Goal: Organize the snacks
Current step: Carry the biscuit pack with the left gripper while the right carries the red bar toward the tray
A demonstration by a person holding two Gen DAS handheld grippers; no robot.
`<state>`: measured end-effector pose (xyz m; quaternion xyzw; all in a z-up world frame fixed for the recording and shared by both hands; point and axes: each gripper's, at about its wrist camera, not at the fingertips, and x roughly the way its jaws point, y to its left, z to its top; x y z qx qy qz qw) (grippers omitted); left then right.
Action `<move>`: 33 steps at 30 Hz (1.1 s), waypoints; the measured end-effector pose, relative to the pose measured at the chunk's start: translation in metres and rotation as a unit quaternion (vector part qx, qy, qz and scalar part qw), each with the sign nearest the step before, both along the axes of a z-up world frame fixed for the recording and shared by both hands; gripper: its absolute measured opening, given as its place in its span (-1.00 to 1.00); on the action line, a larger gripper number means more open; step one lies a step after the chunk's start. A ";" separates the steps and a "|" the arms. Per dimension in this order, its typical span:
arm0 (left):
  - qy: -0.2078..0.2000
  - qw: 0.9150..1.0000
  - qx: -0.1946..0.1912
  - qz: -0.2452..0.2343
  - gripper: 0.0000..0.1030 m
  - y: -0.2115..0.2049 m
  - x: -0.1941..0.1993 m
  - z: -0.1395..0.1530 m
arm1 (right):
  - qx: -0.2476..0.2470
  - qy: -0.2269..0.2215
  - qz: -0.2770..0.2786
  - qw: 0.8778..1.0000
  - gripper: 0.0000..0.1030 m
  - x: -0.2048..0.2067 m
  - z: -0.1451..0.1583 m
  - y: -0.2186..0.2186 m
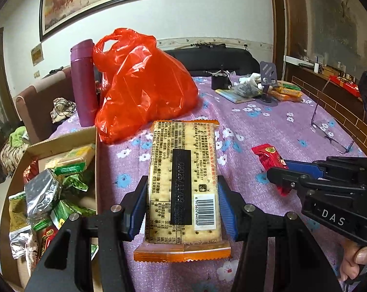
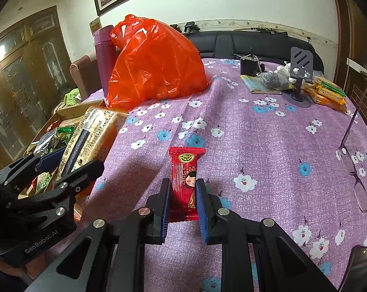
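Observation:
My left gripper [image 1: 182,185] is shut on an orange-edged cracker pack [image 1: 182,170], its printed back and barcode facing up; both blue pads press its long sides. The same pack [image 2: 91,136] shows at the left of the right wrist view, held over the edge of a cardboard box [image 1: 61,143] full of green and silver snack packets [image 1: 54,194]. My right gripper [image 2: 183,185] is shut on a small red candy packet [image 2: 184,170] with a cartoon figure, just above the purple flowered tablecloth [image 2: 256,133]. In the left wrist view that red packet [image 1: 268,155] sticks out past the right gripper's fingers.
A bulging red plastic bag [image 1: 142,85] and a purple flask [image 1: 82,82] stand behind the box. Eyeglasses [image 2: 356,170] lie at the right table edge. Far right hold a phone stand [image 2: 301,73], a dark box, a booklet and yellow snack packs [image 2: 329,95]. A black sofa backs the table.

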<state>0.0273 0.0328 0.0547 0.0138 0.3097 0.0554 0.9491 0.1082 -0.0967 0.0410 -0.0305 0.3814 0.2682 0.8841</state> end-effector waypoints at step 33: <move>-0.046 0.999 -0.021 0.021 0.02 0.035 -0.058 0.038 | 0.033 -0.015 0.006 0.999 -0.58 -0.035 0.032 0.035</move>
